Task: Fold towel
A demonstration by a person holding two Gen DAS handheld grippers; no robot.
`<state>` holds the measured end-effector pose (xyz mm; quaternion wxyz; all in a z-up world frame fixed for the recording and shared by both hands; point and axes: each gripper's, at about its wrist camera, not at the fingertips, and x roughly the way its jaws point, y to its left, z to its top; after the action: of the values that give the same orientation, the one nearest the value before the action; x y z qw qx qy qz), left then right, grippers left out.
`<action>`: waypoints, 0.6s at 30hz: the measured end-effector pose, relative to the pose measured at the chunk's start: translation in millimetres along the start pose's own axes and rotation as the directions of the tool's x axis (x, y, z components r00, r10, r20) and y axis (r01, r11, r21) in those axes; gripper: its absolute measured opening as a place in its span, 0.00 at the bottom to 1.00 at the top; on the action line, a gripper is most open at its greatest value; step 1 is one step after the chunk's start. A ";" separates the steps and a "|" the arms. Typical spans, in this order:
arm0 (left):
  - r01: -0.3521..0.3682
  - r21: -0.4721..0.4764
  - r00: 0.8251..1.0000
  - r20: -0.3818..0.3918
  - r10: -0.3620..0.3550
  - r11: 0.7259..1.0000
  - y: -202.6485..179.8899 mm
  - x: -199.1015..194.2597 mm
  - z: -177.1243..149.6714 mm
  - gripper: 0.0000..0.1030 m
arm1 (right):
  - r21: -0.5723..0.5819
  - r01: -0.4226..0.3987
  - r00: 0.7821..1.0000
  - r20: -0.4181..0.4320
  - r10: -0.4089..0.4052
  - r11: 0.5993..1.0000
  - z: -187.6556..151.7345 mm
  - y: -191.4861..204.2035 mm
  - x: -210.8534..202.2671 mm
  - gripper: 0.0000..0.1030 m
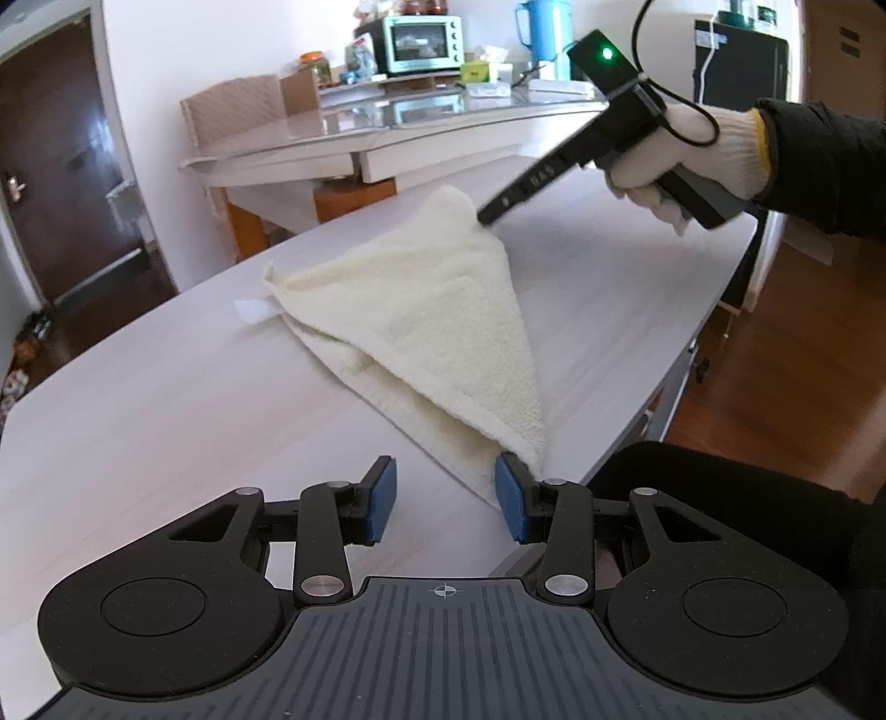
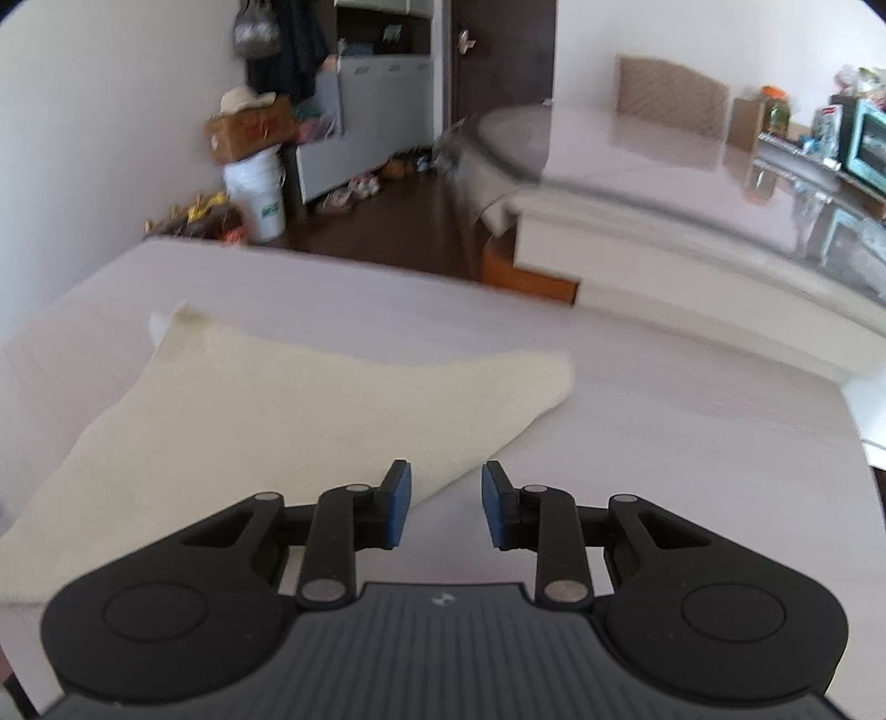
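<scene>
A cream towel point(image 1: 437, 310) lies folded on the pale wooden table point(image 1: 166, 399), its top layer forming a triangle. My left gripper point(image 1: 446, 504) is open just above the table, its right pad beside the towel's near corner, holding nothing. In the left wrist view the right gripper point(image 1: 490, 216) is held by a white-gloved hand with its tip at the towel's far corner. In the right wrist view the right gripper point(image 2: 446, 504) is open and empty, with the towel point(image 2: 266, 421) spread ahead and to its left, its edge under the left pad.
A white label point(image 1: 252, 310) sticks out at the towel's left corner. A second table point(image 1: 354, 144) behind holds a toaster oven point(image 1: 423, 44), boxes and a blue kettle point(image 1: 545, 30). The table edge point(image 1: 664, 354) runs close on the right, with wooden floor beyond.
</scene>
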<state>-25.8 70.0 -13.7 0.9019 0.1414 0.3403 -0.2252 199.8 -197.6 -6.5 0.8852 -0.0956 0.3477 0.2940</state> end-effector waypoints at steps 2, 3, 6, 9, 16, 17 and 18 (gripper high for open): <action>0.005 0.006 1.000 -0.006 -0.005 1.000 -0.3 0.4 1.1 0.42 | -0.008 -0.017 1.000 0.022 0.017 1.000 7.7 -1.6 6.4 0.30; 0.006 0.007 1.000 -0.007 -0.006 1.000 0.5 0.8 1.5 0.42 | -0.023 -0.017 0.999 0.032 0.018 1.000 9.8 -2.1 10.1 0.30; 0.014 -0.001 1.000 -0.003 -0.014 1.000 2.3 1.0 -0.4 0.42 | -0.080 -0.038 0.999 0.017 0.039 0.996 10.8 0.1 24.6 0.30; 0.018 -0.007 1.000 -0.003 -0.018 1.000 3.6 1.7 -0.5 0.42 | -0.143 -0.003 1.000 0.005 0.003 0.990 2.6 0.1 26.3 0.29; 0.046 -0.019 0.999 -0.019 -0.046 0.999 4.5 0.6 1.0 0.42 | -0.068 0.041 0.999 0.036 -0.038 0.997 -4.3 -14.2 -1.2 0.31; 0.048 -0.022 0.999 -0.020 -0.048 0.999 4.3 0.1 1.1 0.42 | -0.064 0.011 0.998 0.055 -0.007 0.998 -4.6 -7.5 -10.8 0.31; 0.044 -0.021 0.999 -0.021 -0.044 0.999 4.1 -0.5 1.1 0.42 | -0.061 -0.026 0.996 0.078 0.030 0.998 -5.0 1.0 -22.3 0.31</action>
<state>-23.5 73.2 -12.2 0.8945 0.1270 0.3551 -0.2400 183.4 -208.7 4.8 0.8908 -0.1052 0.3047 0.3202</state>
